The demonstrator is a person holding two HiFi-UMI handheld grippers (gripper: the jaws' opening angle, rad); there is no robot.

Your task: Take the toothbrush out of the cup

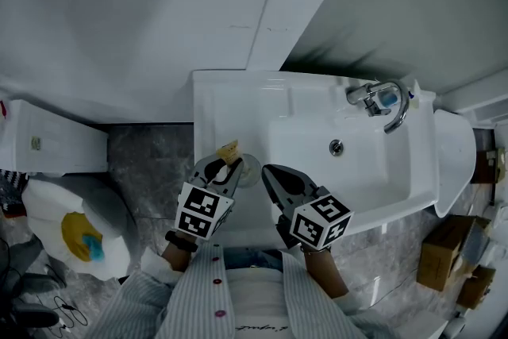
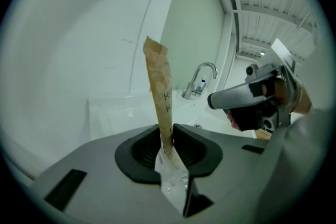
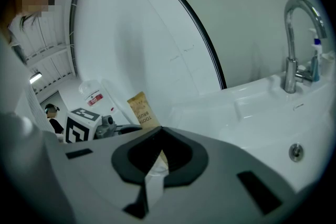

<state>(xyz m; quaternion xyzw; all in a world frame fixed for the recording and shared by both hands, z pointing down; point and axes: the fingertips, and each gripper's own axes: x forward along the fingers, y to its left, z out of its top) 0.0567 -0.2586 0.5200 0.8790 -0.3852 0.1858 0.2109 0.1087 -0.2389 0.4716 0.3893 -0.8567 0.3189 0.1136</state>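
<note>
Head view shows the left gripper [image 1: 228,168] at lower centre, jaws narrowed onto the paper-wrapped toothbrush [image 1: 229,149], which stands upright in the cup [image 1: 250,171] on the sink's [image 1: 238,95] flat left ledge. Just right, the right gripper [image 1: 268,173] pinches the cup's rim, jaws nearly together. Open basin lies right.

White sink [image 1: 238,103], chrome faucet [image 1: 387,102]; cardboard boxes [image 1: 447,250] on floor.

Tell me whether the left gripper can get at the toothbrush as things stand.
Yes, it looks so: the left gripper has its jaws on the paper-wrapped toothbrush, which stands upright between them; the right gripper sits off to one side.
</note>
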